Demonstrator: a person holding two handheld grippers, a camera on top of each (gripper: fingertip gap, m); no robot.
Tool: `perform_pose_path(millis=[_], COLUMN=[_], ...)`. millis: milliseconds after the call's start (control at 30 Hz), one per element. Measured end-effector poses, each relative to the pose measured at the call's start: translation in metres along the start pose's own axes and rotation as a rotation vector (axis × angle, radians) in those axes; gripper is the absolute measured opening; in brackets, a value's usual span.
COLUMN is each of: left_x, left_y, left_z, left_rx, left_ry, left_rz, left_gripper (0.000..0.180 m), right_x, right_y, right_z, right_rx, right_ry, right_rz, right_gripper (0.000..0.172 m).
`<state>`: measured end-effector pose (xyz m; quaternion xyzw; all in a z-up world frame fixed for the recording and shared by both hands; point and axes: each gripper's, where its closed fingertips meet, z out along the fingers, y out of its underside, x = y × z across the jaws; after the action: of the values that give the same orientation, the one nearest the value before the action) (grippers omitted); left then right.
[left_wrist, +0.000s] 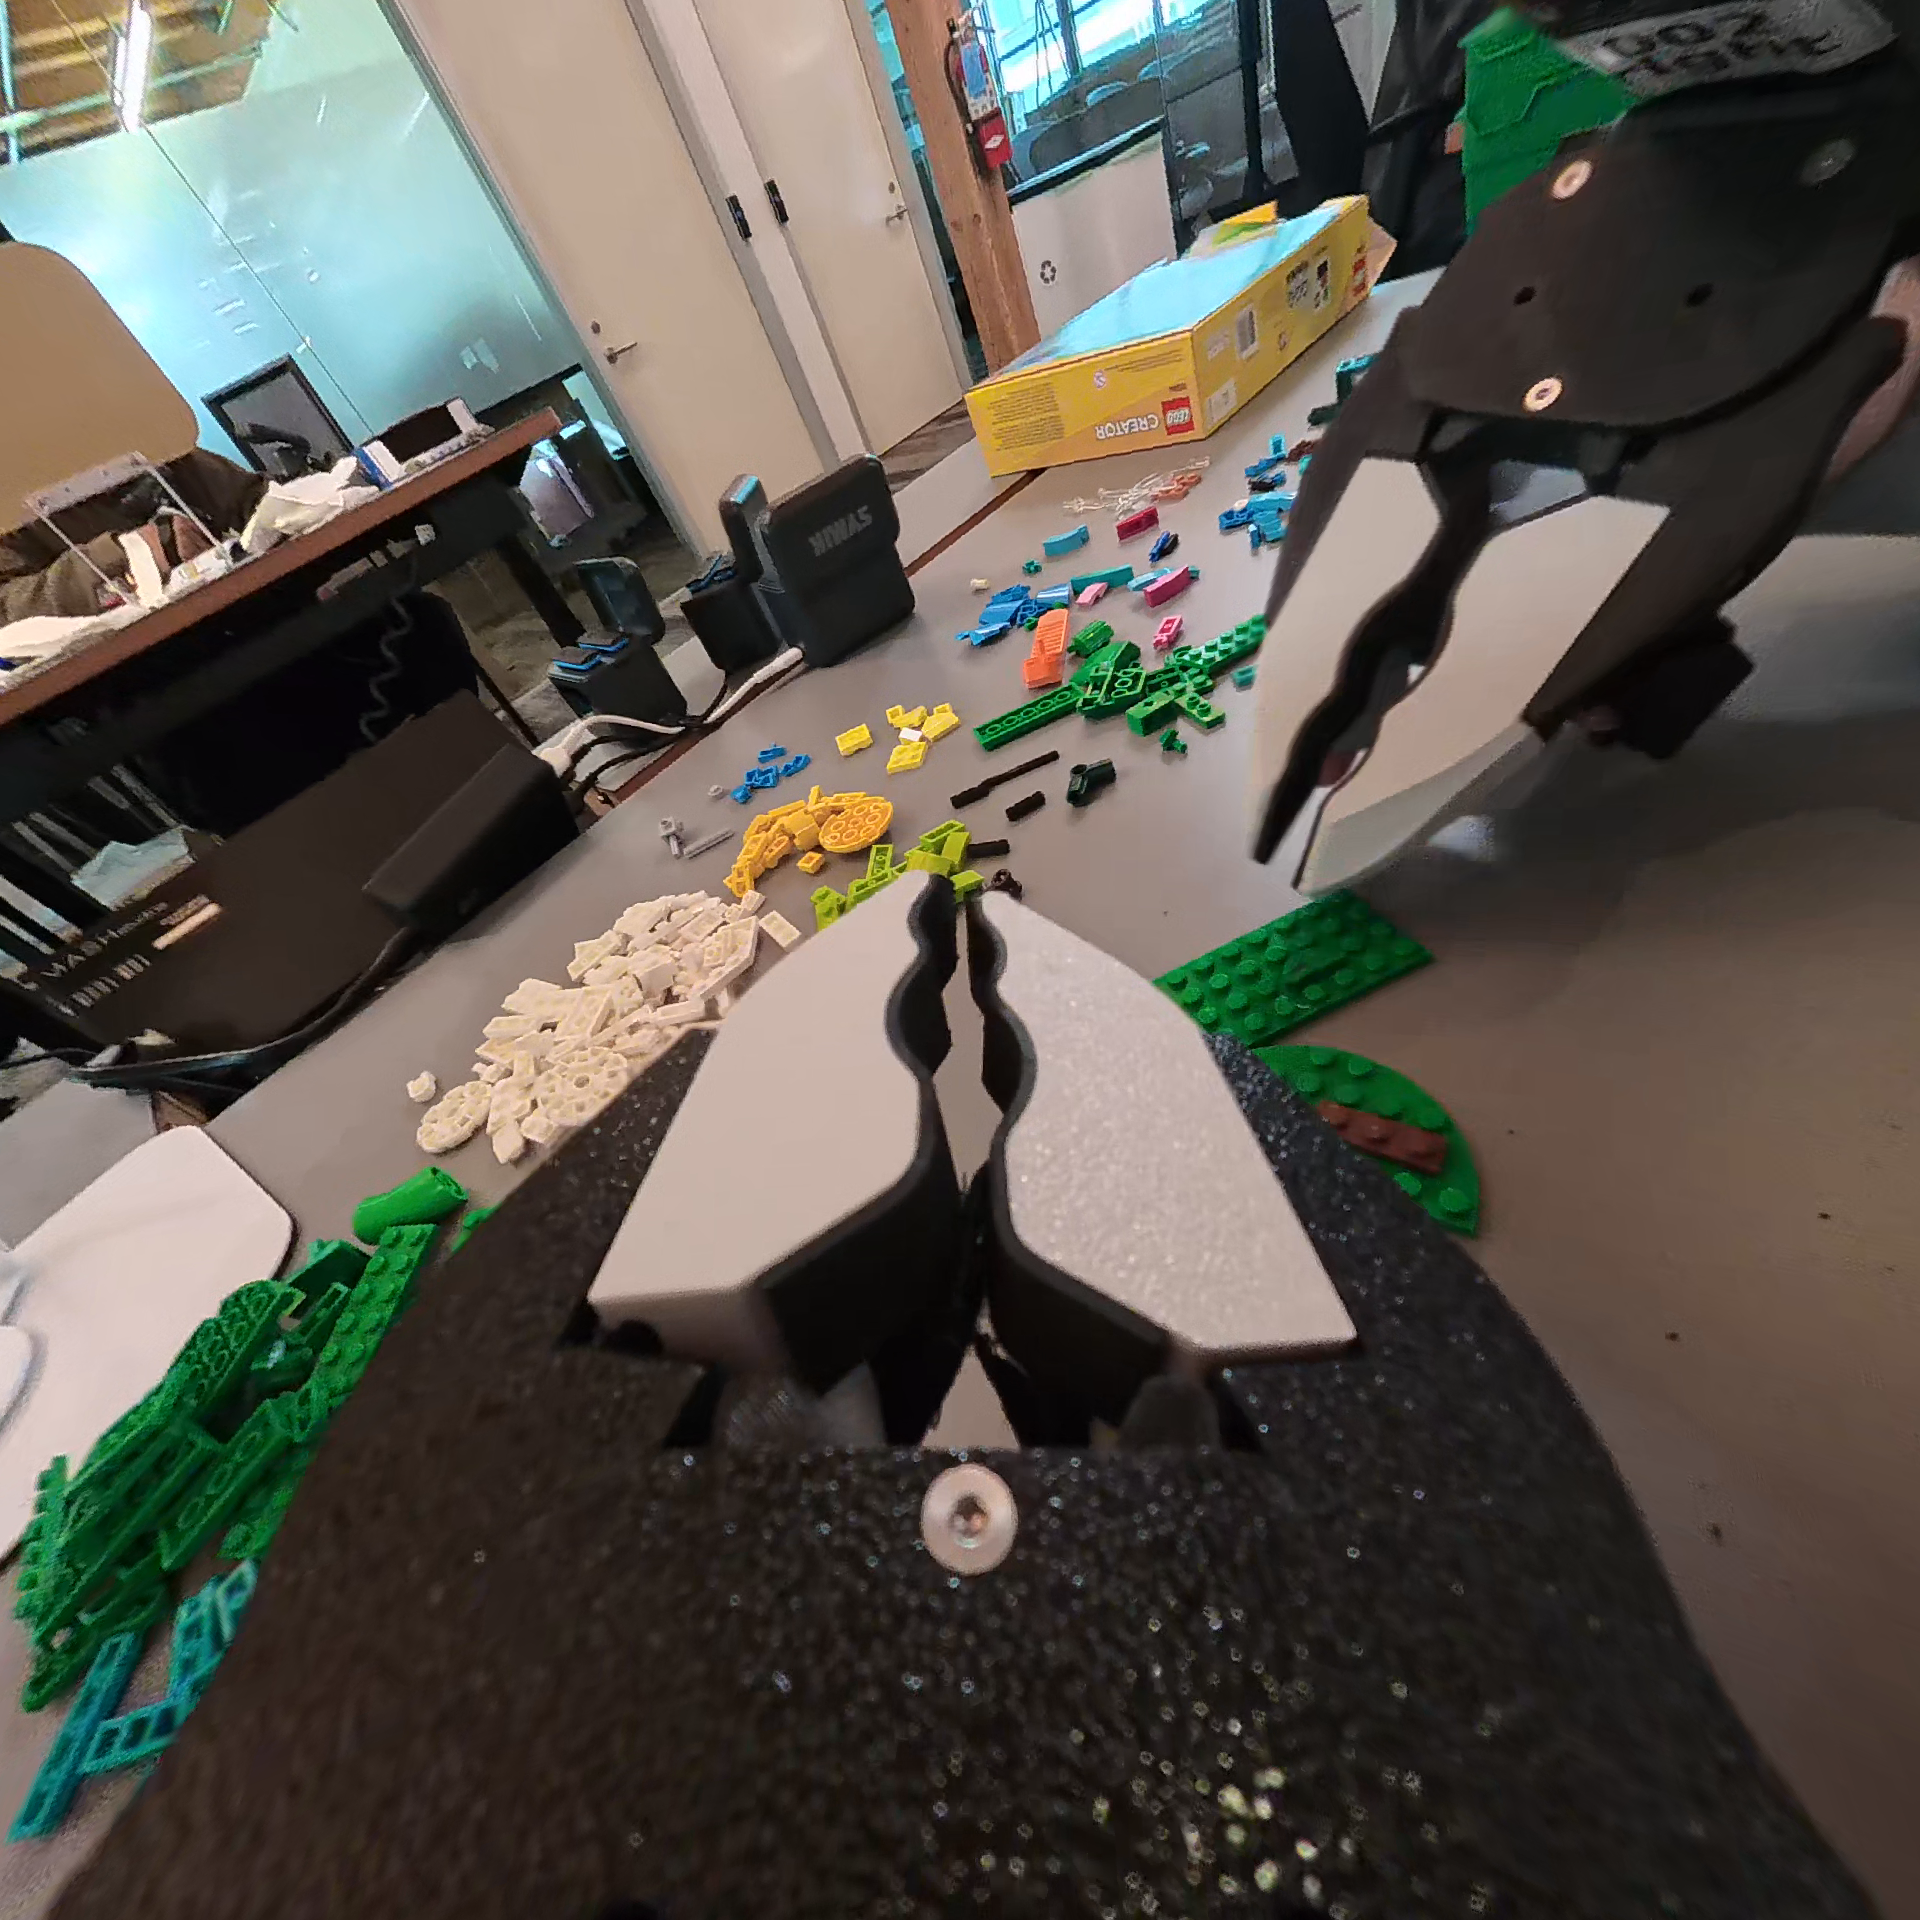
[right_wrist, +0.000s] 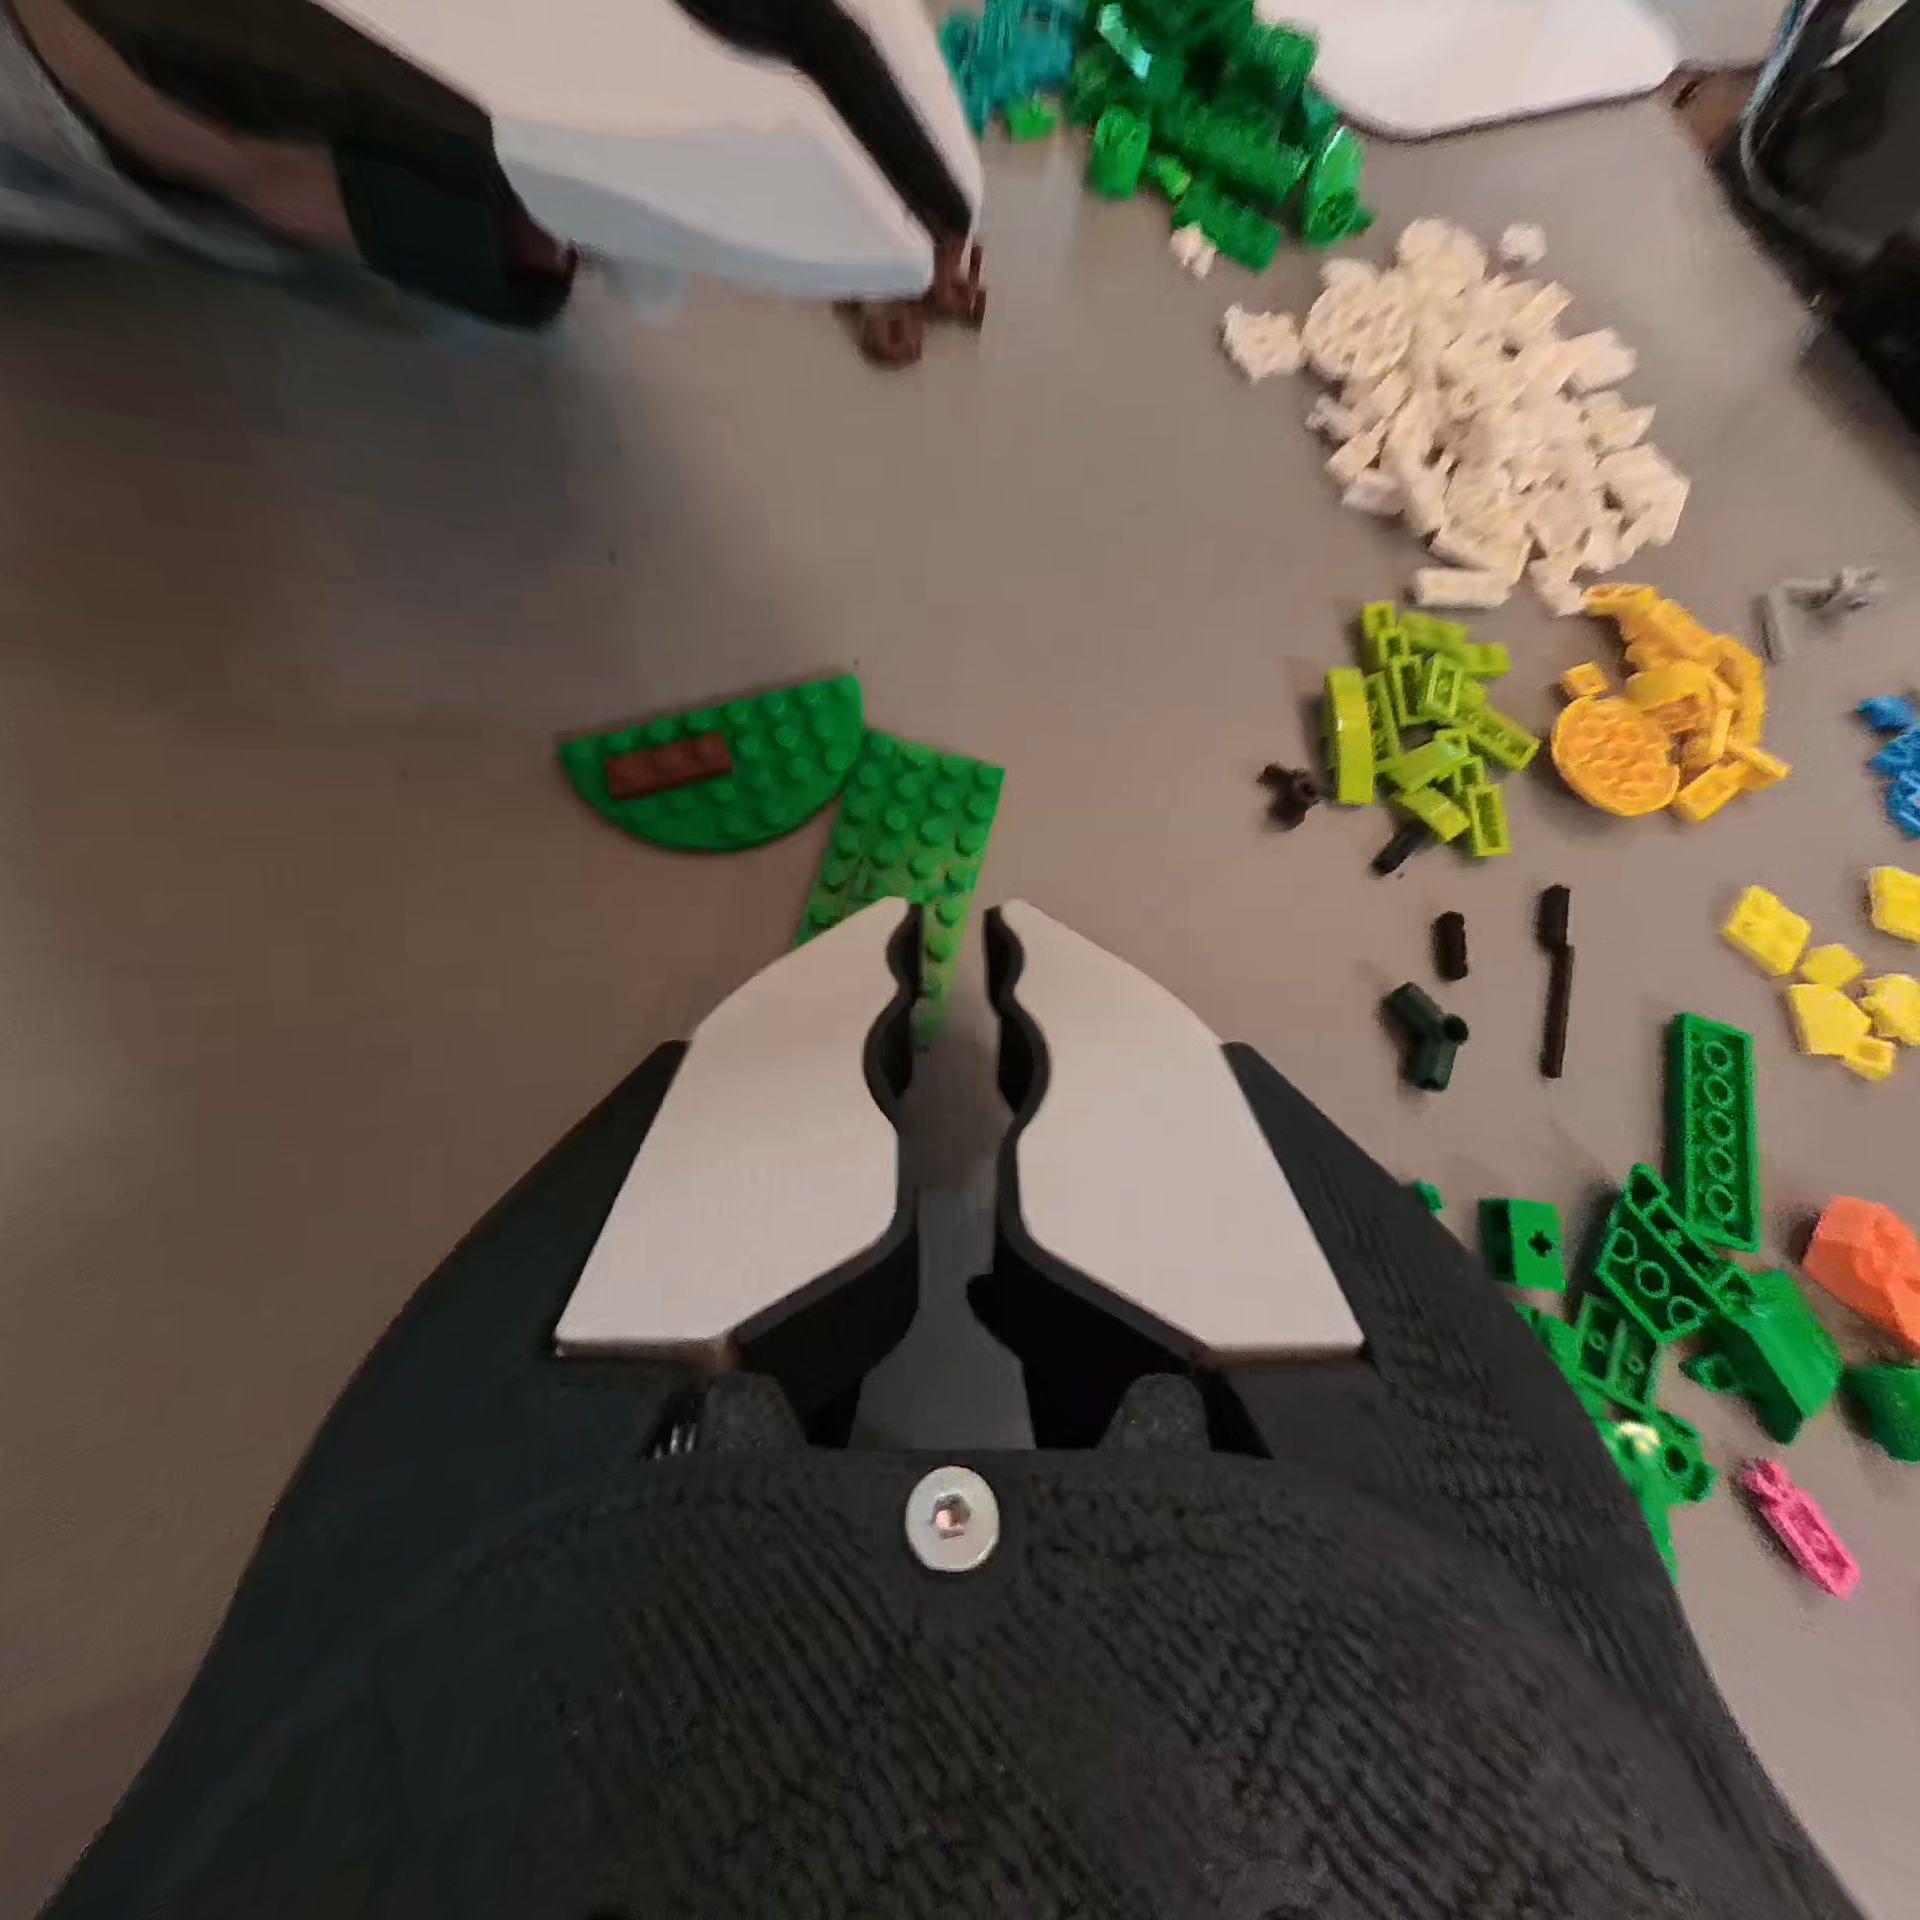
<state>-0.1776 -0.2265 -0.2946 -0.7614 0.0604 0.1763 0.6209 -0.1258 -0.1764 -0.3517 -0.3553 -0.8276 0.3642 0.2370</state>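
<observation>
My left gripper is shut, its fingertips together just short of a lime brick pile. It also shows in the right wrist view at the top, blurred, with small brown pieces right at its tips. My right gripper is open a little and hovers over a green rectangular plate lying flat on the grey table. It also shows in the left wrist view, just above that plate. Beside it lies a green half-round plate bearing a brown strip.
Sorted brick piles lie around: white, orange-yellow, green, yellow, with black pins. A yellow box lies at the far end. Black chargers stand at the table's left edge. My right tips are roughly 5 centimeters from the green half-round plate. It turns up in the left wrist view as well.
</observation>
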Motion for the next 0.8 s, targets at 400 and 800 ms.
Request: perform_pose_path(millis=[400,800], left_x=[-0.003,-0.001], left_y=[0.005,0.007], left_z=[0.002,0.002], left_rx=[-0.012,-0.024], left_ry=[0.039,0.068], left_rz=[-0.145,-0.205], left_gripper=[0.001,0.013], right_x=[-0.015,-0.009], right_y=[0.012,0.0], right_z=[0.009,0.012], right_rx=[-0.096,-0.047], right_ry=[-0.072,0.041], right_rz=[0.042,-0.149], right_gripper=[0.035,0.03])
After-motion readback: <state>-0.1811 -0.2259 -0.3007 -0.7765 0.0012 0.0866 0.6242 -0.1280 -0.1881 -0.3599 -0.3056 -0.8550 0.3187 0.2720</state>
